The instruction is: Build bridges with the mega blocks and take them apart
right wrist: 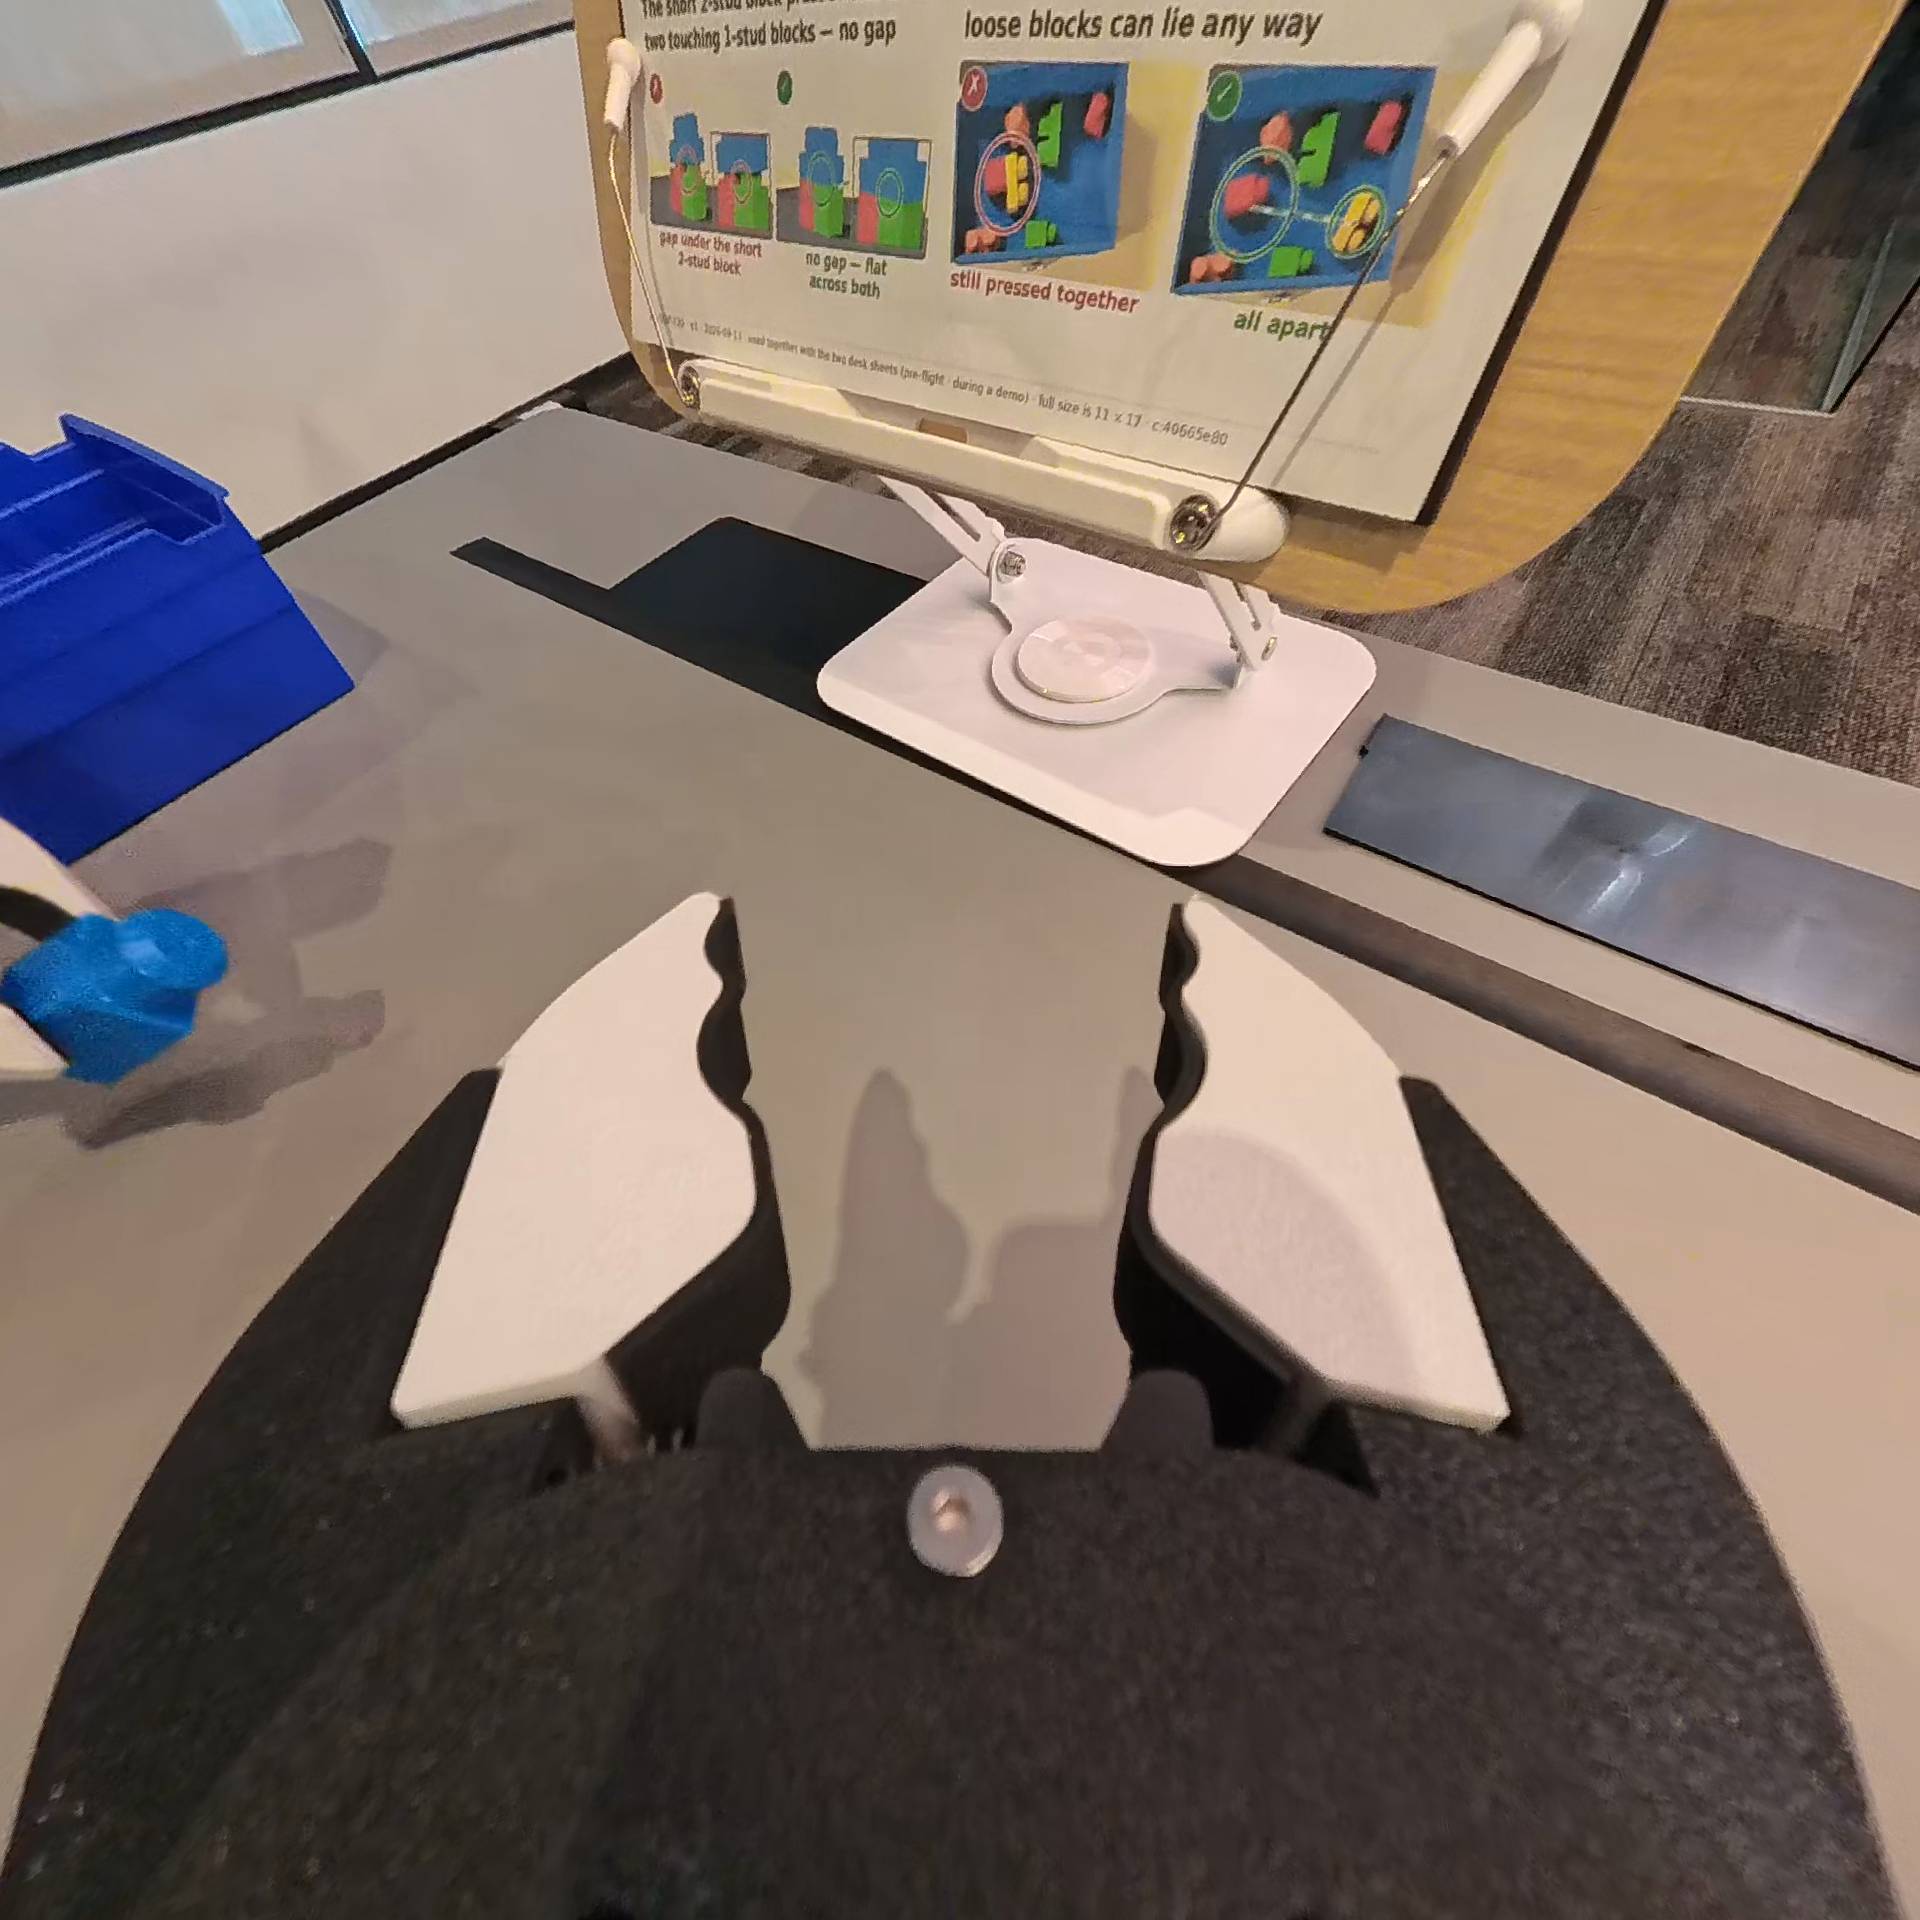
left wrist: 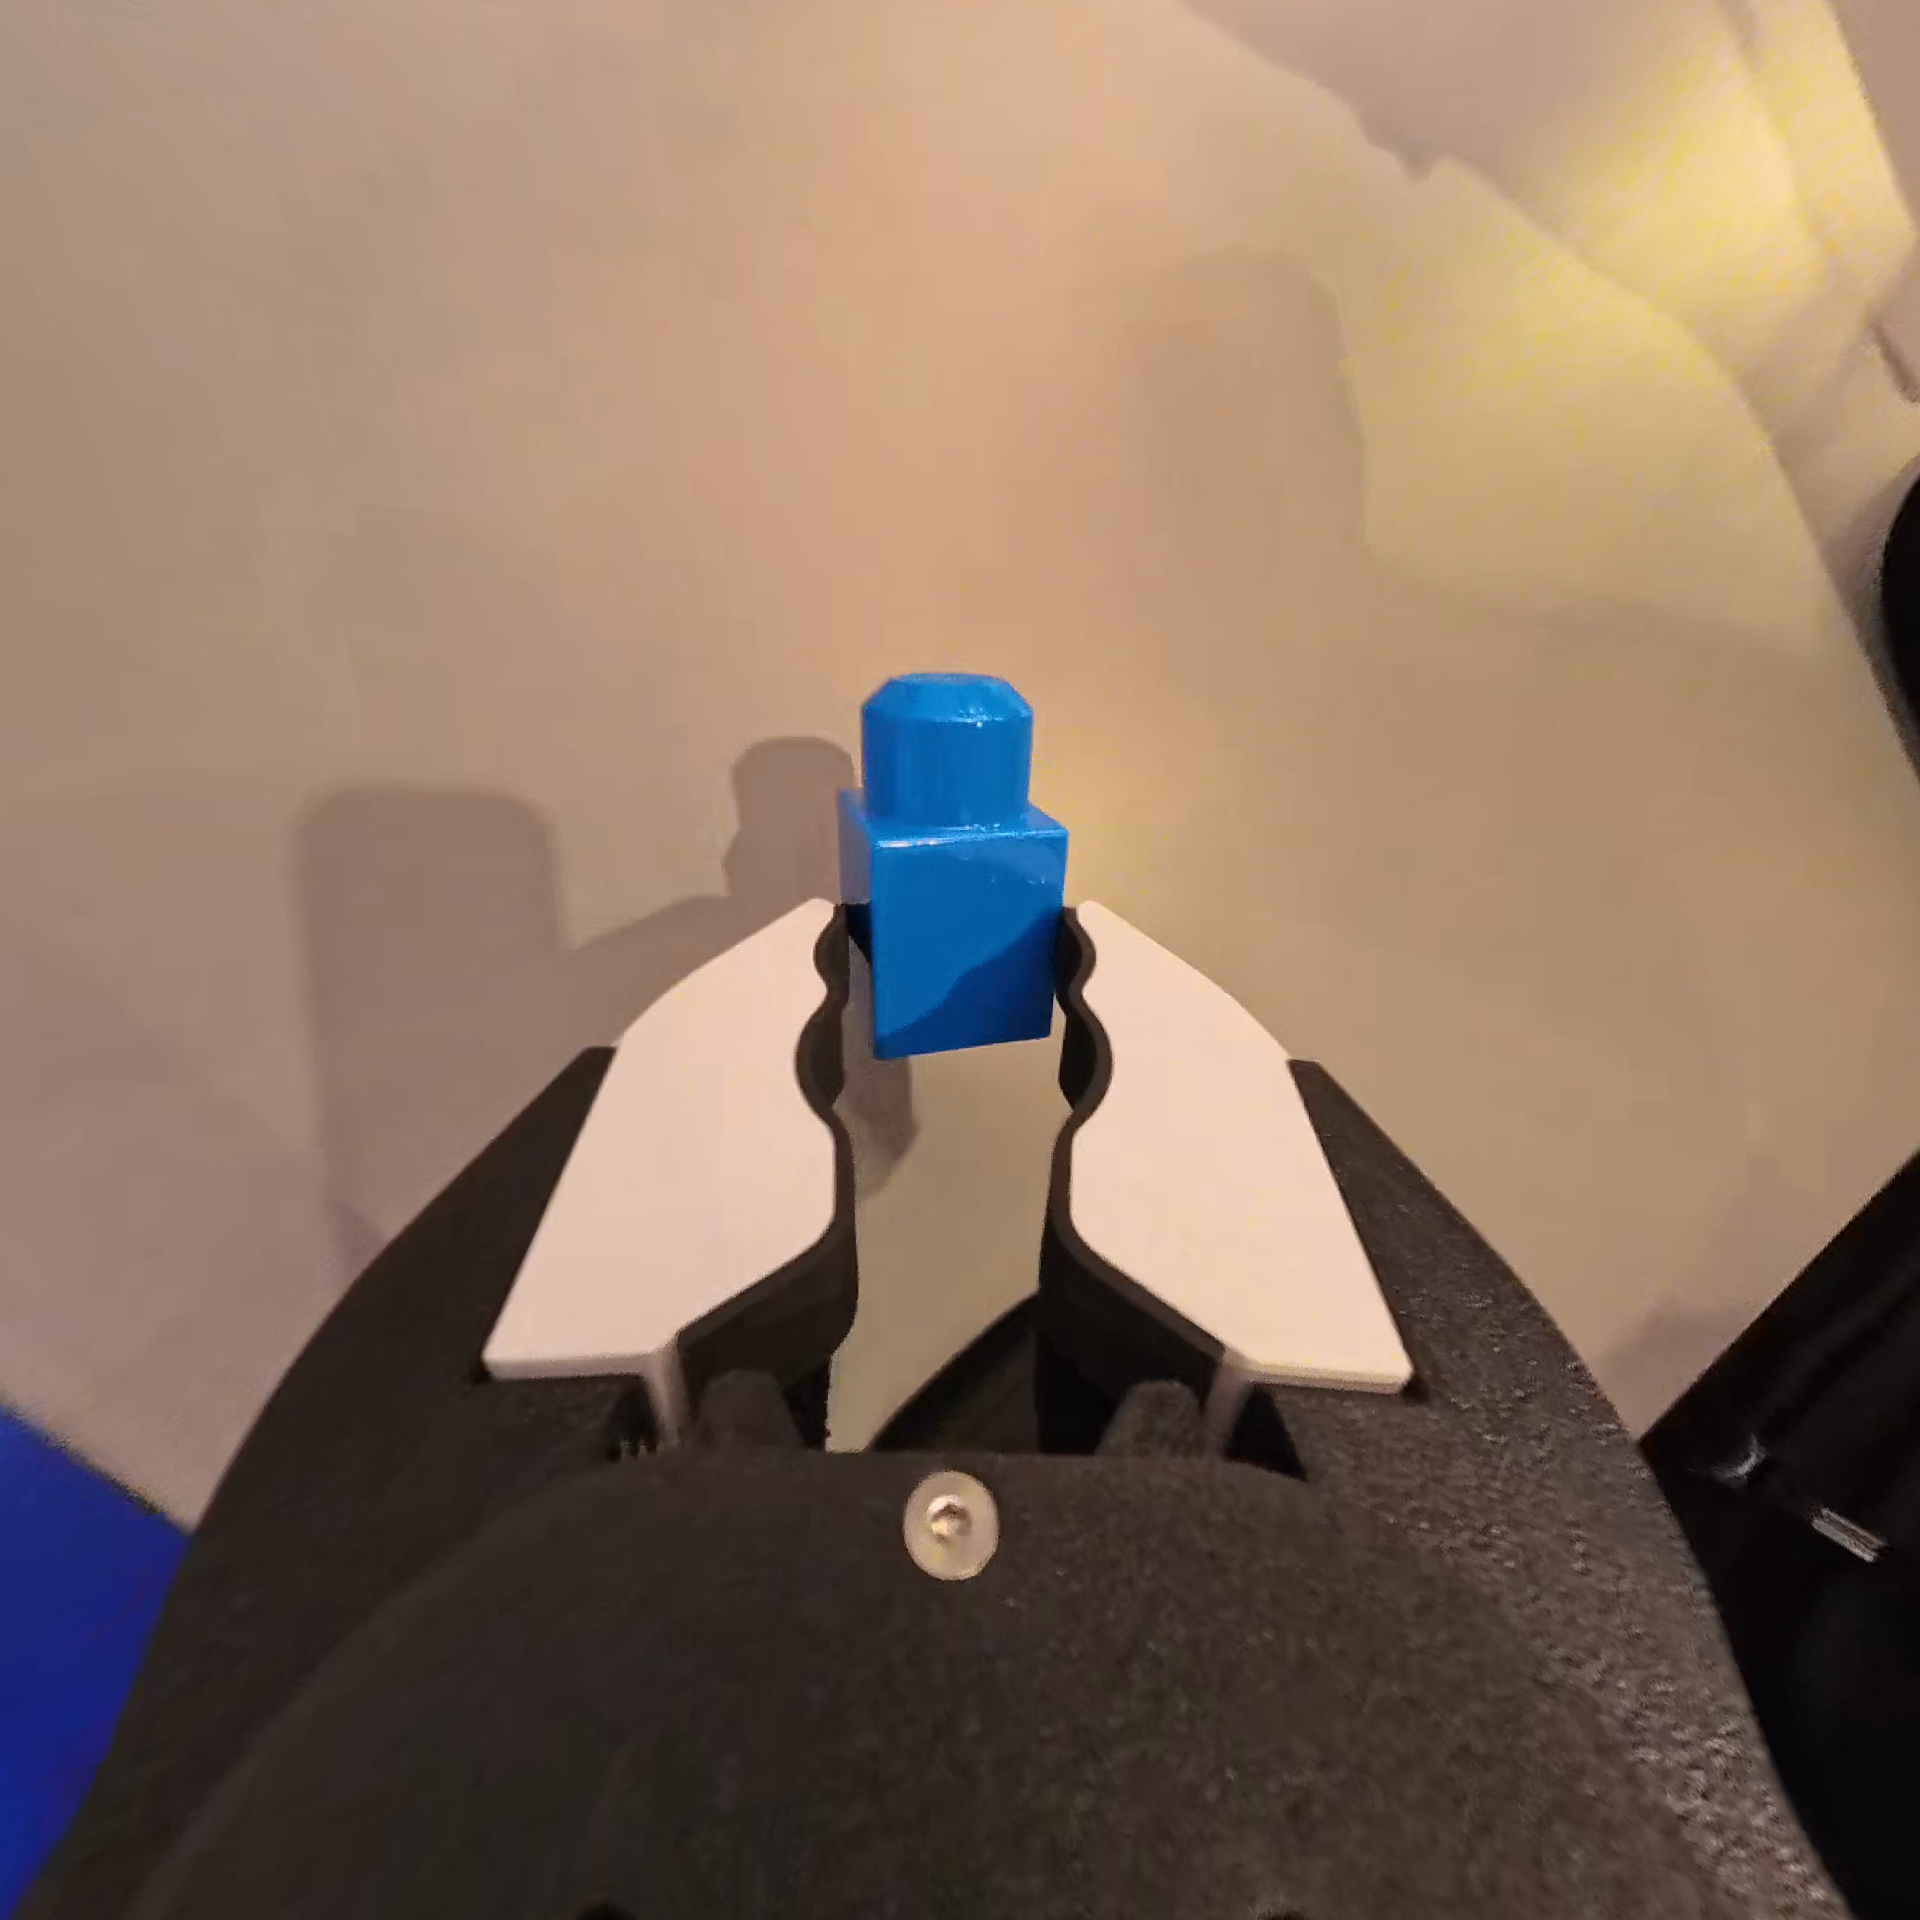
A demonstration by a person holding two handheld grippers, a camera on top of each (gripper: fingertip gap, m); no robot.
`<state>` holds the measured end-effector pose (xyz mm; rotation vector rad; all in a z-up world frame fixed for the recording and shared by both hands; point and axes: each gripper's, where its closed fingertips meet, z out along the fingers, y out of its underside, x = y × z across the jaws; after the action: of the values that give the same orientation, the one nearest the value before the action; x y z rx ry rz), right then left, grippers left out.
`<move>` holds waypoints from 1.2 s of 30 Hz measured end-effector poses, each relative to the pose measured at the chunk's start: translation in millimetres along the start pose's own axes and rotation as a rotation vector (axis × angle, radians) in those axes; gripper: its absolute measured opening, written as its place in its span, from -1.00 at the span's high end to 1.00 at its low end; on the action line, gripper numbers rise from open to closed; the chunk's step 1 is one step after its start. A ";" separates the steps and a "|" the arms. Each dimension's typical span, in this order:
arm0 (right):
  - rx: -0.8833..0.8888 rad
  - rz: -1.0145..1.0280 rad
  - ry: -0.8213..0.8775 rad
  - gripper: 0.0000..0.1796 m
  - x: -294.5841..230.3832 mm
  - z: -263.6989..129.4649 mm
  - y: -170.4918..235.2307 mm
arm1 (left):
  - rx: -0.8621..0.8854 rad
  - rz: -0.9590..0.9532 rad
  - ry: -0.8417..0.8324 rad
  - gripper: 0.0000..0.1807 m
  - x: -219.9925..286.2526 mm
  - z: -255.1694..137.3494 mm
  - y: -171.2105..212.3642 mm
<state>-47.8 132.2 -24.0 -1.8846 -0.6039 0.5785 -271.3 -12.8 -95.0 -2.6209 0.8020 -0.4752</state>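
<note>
My left gripper (left wrist: 954, 935) is shut on a blue one-stud block (left wrist: 961, 914), gripped at its lower body between the fingertips, stud pointing up and away, held above the pale table (left wrist: 623, 468). The same blue block (right wrist: 114, 987) shows at the left edge of the right wrist view, held by the left gripper's white fingertips (right wrist: 26, 1039) just above the grey table (right wrist: 623, 831). My right gripper (right wrist: 951, 935) is open and empty, its jaws wide apart over the table.
A blue bin (right wrist: 135, 623) stands at the far left of the table. A white stand (right wrist: 1101, 707) holding an instruction sheet on a wooden board (right wrist: 1039, 208) sits at the table's back edge. A dark object (left wrist: 1829, 1351) is at the left wrist view's right edge.
</note>
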 end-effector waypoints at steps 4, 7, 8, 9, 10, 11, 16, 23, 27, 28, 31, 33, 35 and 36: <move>-0.013 0.003 -0.015 0.15 -1.9 2.1 2.7 | -0.064 -0.030 0.006 0.58 -1.7 27.2 12.9; -0.015 0.007 -0.019 0.15 -1.2 1.9 3.3 | -0.070 -0.052 -0.003 0.59 -1.3 39.5 18.6; -0.013 0.009 -0.019 0.15 -0.7 1.4 3.0 | -0.065 -0.057 -0.001 0.59 0.0 41.1 18.2; -0.010 0.014 -0.021 0.15 -0.2 1.0 2.8 | -0.071 -0.059 0.001 0.59 1.0 42.1 18.9; -0.009 0.018 -0.022 0.15 0.3 0.7 2.8 | -0.076 -0.056 -0.001 0.59 1.4 43.0 19.3; -0.008 0.022 -0.024 0.15 0.8 0.3 3.0 | -0.072 -0.053 -0.002 0.59 1.6 43.7 18.7; -0.013 0.031 -0.026 0.15 3.3 -0.2 5.0 | -0.007 -0.042 -0.007 0.45 3.2 36.4 8.6; -0.016 0.030 -0.017 0.15 7.0 -0.2 7.3 | 0.349 -0.042 -0.159 0.53 -35.6 -100.3 -30.1; -0.035 0.019 -0.016 0.15 6.8 3.0 11.1 | 0.229 -0.112 -0.476 0.62 -160.9 -176.2 16.3; -0.042 0.013 -0.013 0.15 6.7 4.1 12.4 | 0.130 -0.136 -0.578 0.60 -198.7 -185.1 39.2; -0.066 -0.014 -0.004 0.14 7.0 6.7 16.3 | -0.029 -0.252 -0.658 0.57 -268.9 -181.1 89.8; -0.084 -0.034 0.017 0.14 10.4 7.1 19.6 | -0.049 -0.288 -0.675 0.55 -293.8 -168.8 102.2; -0.090 -0.042 0.029 0.14 14.0 6.7 21.7 | -0.076 -0.245 -0.710 0.55 -311.7 -157.2 107.4; -0.089 -0.037 0.030 0.14 15.6 6.3 22.2 | -0.105 -0.234 -0.719 0.55 -318.1 -151.1 111.5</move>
<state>-36.8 138.9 -48.7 -1.9579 -0.6530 0.5051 -634.7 51.4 -76.6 -2.6872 0.2895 0.4564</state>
